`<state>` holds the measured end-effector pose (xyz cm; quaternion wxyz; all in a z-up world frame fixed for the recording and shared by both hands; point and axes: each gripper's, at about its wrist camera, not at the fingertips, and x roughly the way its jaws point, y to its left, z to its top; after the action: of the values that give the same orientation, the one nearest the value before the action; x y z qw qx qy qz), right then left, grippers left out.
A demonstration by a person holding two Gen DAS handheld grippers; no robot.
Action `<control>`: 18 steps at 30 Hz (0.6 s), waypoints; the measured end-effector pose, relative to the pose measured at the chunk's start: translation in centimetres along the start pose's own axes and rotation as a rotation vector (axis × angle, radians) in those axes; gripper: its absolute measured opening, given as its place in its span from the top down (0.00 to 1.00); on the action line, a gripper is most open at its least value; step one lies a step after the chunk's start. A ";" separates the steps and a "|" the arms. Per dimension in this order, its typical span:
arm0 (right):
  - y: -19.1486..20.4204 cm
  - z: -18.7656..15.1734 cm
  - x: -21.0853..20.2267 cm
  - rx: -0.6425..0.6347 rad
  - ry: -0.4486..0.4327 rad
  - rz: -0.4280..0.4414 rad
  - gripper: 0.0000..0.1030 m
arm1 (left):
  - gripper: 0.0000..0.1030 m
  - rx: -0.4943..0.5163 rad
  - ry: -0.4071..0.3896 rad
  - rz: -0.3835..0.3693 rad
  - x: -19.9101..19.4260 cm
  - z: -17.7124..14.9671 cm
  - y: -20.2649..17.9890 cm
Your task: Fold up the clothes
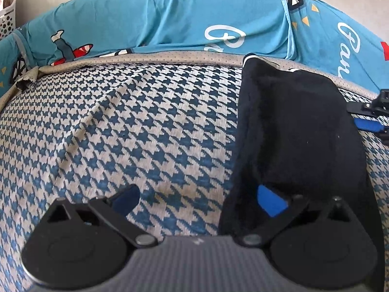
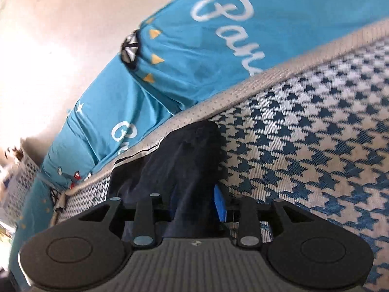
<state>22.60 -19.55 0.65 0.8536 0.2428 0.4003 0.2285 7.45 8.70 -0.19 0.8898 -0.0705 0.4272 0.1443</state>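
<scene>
My left gripper [image 1: 199, 200] stands wide open; its right pad touches the black garment [image 1: 299, 131], whose lower part the gripper body hides. My right gripper [image 2: 198, 204] is clamped on that garment [image 2: 180, 160], with one blue pad buried in cloth. The garment lies on the houndstooth mat [image 1: 136, 126], reaching its far taped edge. Behind lies a turquoise sheet [image 1: 170, 14] with white script cut off, seemingly "Par". A perforated white basket [image 2: 23, 182] is blurred at the left.
</scene>
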 end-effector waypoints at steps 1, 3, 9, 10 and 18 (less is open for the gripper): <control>-0.3 0.1 0.3 0.012 0.001 -0.001 0.69 | 0.00 -0.001 0.002 -0.001 0.1 0.0 0.0; -0.7 0.3 1.0 0.025 0.001 0.004 0.68 | 0.00 -0.002 0.005 -0.004 0.2 0.0 0.0; -1.4 0.8 2.2 0.047 -0.011 0.064 0.68 | 0.00 -0.001 0.004 -0.012 0.4 -0.1 0.1; -1.7 0.9 2.4 0.059 -0.013 0.080 0.68 | 0.00 0.001 0.003 -0.013 0.4 -0.1 0.1; -1.1 0.9 4.0 0.049 -0.010 0.155 0.69 | 0.00 0.016 -0.004 -0.013 0.5 -0.2 0.0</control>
<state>25.82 -18.28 -1.79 0.8292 0.2951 0.3814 0.2827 7.59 8.71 -0.69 0.8921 -0.0660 0.4260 0.1355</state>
